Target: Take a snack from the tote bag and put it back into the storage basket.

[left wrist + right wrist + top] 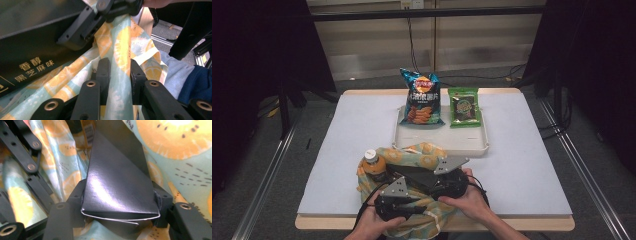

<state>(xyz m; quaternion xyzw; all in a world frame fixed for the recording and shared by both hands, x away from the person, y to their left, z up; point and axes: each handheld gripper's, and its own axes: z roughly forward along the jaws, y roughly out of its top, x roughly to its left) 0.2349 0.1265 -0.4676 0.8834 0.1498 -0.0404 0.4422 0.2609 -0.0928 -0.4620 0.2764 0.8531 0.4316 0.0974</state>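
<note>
the work in hand looks like packing snacks into a cloth bag (412, 160), patterned with orange slices, which sits near the front edge of the surface (522, 170). the left claw (117, 75) is clamped on a fold of the bag's fabric, pinching the rim between its two pads and holding the mouth up. the right claw (120, 202) grips a black box (117, 185) by its near end, pads pressing on both sides; in the high view the box (419, 175) lies tilted over the bag's opening, partly inside the cloth. the left gripper view shows pale printed characters on the box's side.

an orange juice bottle (374, 167) with a white cap already stands in the bag at its left side, so that item seems done. the box is, by my judgement, mid-insertion: it is over the mouth but not yet released or settled.

left to do, probably: a blue chips bag (422, 97) and a green snack packet (464, 106) remain in the white tray (442, 140) towards the far edge of the surface, well apart from the cloth bag. so roughly halfway.
</note>
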